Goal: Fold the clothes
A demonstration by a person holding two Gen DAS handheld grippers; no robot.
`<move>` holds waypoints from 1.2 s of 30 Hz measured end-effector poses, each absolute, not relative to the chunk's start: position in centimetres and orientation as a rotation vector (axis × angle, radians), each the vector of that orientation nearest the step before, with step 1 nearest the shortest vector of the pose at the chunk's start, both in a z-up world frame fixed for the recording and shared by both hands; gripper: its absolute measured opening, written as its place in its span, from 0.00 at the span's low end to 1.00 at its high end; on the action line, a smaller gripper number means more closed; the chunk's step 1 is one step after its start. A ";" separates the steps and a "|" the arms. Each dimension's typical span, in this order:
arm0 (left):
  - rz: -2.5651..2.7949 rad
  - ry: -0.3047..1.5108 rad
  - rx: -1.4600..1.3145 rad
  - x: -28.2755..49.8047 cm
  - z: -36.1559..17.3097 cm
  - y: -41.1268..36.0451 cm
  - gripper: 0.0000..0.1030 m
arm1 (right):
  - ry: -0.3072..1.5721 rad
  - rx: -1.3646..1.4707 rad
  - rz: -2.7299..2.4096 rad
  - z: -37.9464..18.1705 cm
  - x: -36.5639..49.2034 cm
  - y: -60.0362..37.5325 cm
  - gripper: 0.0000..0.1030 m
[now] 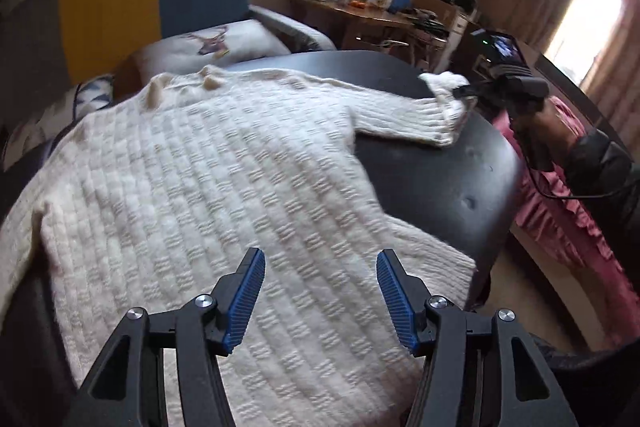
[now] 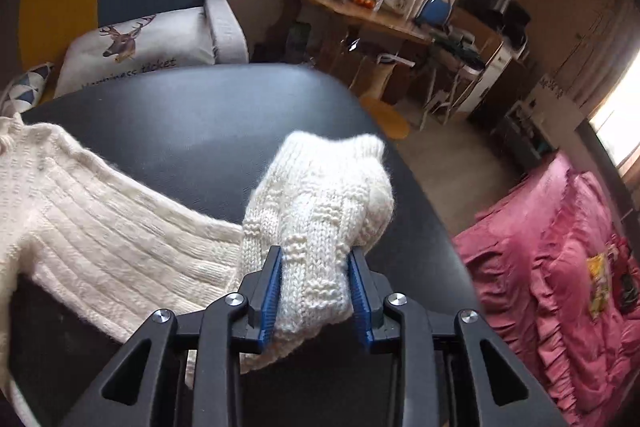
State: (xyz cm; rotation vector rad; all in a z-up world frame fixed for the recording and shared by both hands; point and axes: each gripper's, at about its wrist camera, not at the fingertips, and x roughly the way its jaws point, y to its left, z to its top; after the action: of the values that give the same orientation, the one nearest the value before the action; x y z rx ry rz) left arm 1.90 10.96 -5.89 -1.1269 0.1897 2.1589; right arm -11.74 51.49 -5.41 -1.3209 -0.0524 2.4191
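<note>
Behind the black surface (image 1: 432,179) sits a sofa with a deer pillow (image 2: 136,47); its writing seems to end in "ticket", the rest too blurred to read. A white sweater (image 1: 208,187) lies flat on the surface, right under and ahead of the left tool (image 1: 320,291), whose fingers are spread wide with nothing between them. The right tool (image 2: 316,291) pinches the sleeve (image 2: 320,211), and the cuff bunches up just past its tips. A pink bed (image 2: 560,267) is off to its right.
</note>
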 end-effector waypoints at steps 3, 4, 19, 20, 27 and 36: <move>2.084 0.243 -1.137 2.2 -6.2 13.6 0.58 | 0.060 -1.266 2.591 -4.2 -8.0 49.8 0.36; 2.067 0.261 -1.145 2.3 -6.4 14.3 0.58 | 0.141 -1.321 2.681 -4.3 -6.7 48.9 0.36; 2.381 0.006 -1.442 -1.8 -11.0 3.8 0.58 | 0.602 -2.023 2.945 -12.3 1.3 33.1 0.43; 2.400 -0.005 -1.459 -1.8 -11.5 2.9 0.58 | 0.496 -2.016 2.955 -12.1 1.1 31.9 0.43; 2.413 -0.070 -1.432 -1.5 -12.6 1.0 0.61 | -0.256 -1.887 2.986 -10.9 2.5 24.8 0.11; 2.357 -0.199 -1.422 -1.4 -12.7 -0.5 0.61 | -0.410 -1.626 2.863 -1.9 6.1 30.4 0.11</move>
State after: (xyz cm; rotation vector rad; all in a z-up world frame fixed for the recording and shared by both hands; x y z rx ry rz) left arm -1.42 -0.54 -12.71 -1.4222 -0.1988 2.3572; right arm 6.07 30.39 -1.93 -1.6260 -0.4105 2.8631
